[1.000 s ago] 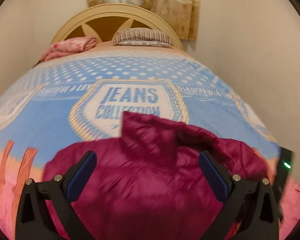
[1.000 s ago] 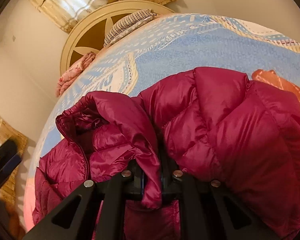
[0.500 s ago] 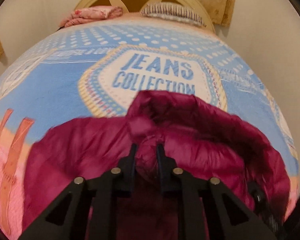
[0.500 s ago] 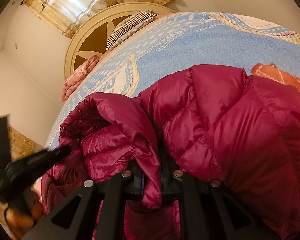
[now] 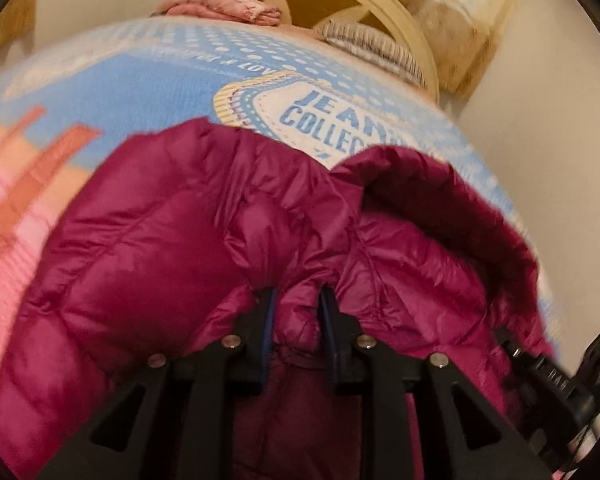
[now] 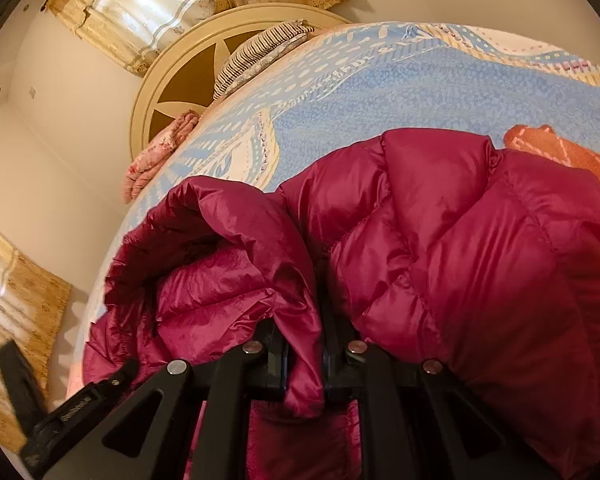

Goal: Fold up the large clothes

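Observation:
A magenta quilted puffer jacket [image 5: 172, 248] lies bunched on the bed and fills the lower half of both views; it also shows in the right wrist view [image 6: 480, 248]. My left gripper [image 5: 296, 304] is shut on a fold of the jacket near its hooded collar [image 5: 452, 208]. My right gripper [image 6: 304, 344] is shut on another fold of the jacket, beside the open hood [image 6: 204, 256]. The right gripper's body shows at the left wrist view's lower right [image 5: 560, 384]. The left gripper's body shows at the right wrist view's lower left [image 6: 68, 408].
The bed carries a blue blanket [image 5: 140, 92] with a "JEANS COLLECTION" print. A striped pillow [image 6: 260, 52] and a folded pink cloth [image 6: 160, 148] lie by the round cream headboard [image 6: 172, 76]. Curtains [image 6: 148, 4] hang behind. A cream wall [image 5: 548, 120] borders the bed.
My left gripper was open above the jacket a second ago; it has since closed on a fold and swung left with it. My right gripper has kept its hold throughout.

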Tool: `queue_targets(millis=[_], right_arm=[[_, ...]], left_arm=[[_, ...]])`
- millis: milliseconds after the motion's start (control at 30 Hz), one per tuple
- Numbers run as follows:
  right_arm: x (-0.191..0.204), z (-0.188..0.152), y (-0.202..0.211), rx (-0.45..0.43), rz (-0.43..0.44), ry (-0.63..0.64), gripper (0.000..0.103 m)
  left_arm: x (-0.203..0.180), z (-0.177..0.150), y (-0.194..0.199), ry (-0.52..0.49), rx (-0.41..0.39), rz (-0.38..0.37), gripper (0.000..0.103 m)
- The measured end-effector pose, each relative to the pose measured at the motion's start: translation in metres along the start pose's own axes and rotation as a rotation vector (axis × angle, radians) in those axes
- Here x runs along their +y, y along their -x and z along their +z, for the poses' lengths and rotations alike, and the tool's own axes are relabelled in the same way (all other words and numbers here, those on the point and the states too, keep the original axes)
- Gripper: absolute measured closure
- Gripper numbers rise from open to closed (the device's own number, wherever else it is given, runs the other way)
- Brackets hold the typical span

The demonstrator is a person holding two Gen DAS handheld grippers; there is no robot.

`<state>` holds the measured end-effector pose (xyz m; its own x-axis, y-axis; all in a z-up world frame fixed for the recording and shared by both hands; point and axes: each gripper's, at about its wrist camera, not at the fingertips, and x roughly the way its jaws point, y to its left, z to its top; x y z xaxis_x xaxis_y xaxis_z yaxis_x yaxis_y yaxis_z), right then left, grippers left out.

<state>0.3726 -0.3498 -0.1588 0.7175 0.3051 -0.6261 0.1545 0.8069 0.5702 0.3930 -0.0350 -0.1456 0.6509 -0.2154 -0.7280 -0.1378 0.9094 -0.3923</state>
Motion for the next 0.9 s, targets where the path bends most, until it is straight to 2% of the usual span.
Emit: queue_targets(millis=[100, 133, 167, 200, 267, 300, 333, 400, 500, 567, 667, 767, 800, 833, 900], right_arm=[[-0.003, 0.003, 0.012, 0.037, 0.019, -0.039, 0.089], [-0.006, 0.005, 0.026, 0.008, 0.022, -0.068, 0.088], [-0.007, 0.007, 0.045, -0.061, 0.026, -0.093, 0.086], [-0.005, 0.009, 0.066, -0.145, -0.010, -0.102, 0.086], [0.007, 0.017, 0.099, -0.305, -0.136, -0.079, 0.086], [0.018, 0.025, 0.104, -0.332, -0.173, -0.042, 0.085], [0.034, 0.038, 0.098, -0.302, -0.169, 0.017, 0.085], [0.063, 0.058, 0.072, -0.231, -0.088, 0.080, 0.085], [0.101, 0.079, 0.016, -0.111, -0.114, 0.165, 0.085], [0.112, 0.080, -0.021, -0.005, -0.139, 0.213, 0.085], [0.103, 0.059, -0.049, 0.164, -0.165, 0.214, 0.085], [0.082, 0.030, -0.056, 0.230, -0.195, 0.241, 0.086], [0.074, 0.023, -0.055, 0.220, -0.171, 0.241, 0.086], [0.067, 0.018, -0.049, 0.170, -0.125, 0.242, 0.086], [0.059, 0.013, -0.047, 0.141, -0.091, 0.239, 0.086]], left_arm=[[0.014, 0.000, 0.000, 0.091, -0.017, -0.081, 0.076], [0.014, 0.000, 0.000, 0.097, -0.021, -0.092, 0.076], [0.014, -0.001, 0.000, 0.096, -0.029, -0.095, 0.076], [0.012, -0.002, 0.002, 0.088, -0.036, -0.090, 0.076], [0.007, -0.005, 0.003, 0.068, -0.049, -0.072, 0.076], [0.005, -0.006, 0.003, 0.063, -0.052, -0.068, 0.076], [0.006, -0.006, 0.004, 0.064, -0.053, -0.069, 0.076], [0.006, -0.008, 0.005, 0.063, -0.054, -0.070, 0.076], [0.008, -0.008, 0.006, 0.059, -0.055, -0.069, 0.076], [0.010, -0.008, 0.006, 0.066, -0.055, -0.080, 0.076], [0.012, -0.006, 0.004, 0.067, -0.056, -0.082, 0.076], [0.012, -0.006, 0.004, 0.059, -0.054, -0.076, 0.076], [0.012, -0.005, 0.004, 0.056, -0.052, -0.079, 0.076], [0.012, -0.005, 0.006, 0.054, -0.046, -0.085, 0.076], [0.010, -0.001, 0.013, 0.009, -0.001, -0.085, 0.075]])
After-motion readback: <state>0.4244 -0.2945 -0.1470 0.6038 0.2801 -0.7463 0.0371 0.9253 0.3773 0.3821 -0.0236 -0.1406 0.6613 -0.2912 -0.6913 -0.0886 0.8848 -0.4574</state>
